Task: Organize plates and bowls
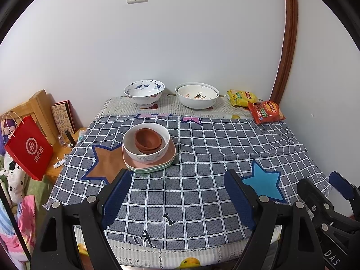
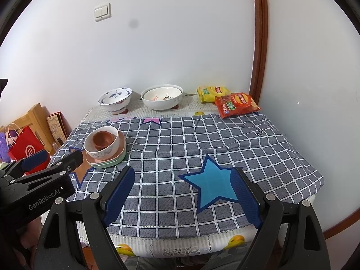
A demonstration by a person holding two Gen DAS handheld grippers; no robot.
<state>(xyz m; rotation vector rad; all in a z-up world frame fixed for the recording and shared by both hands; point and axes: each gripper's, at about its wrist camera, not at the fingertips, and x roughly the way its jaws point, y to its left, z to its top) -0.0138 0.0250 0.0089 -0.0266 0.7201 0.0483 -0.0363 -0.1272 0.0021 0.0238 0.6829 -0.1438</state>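
Hovering over the near edge of the checked cloth [image 1: 191,193], the left gripper [image 1: 180,199] and right gripper [image 2: 183,199] both stand with jaws apart, nothing between them. Further in, a stack [image 1: 148,148] sits on the cloth's left side: brown bowls nested in a white bowl, on pink and green plates. At the far edge, near the wall, a blue-patterned bowl [image 1: 144,94] and a large white bowl [image 1: 196,97] stand apart, unstacked. Judgement: stacking appears partly done; the next move calls for a reach to the far bowls.
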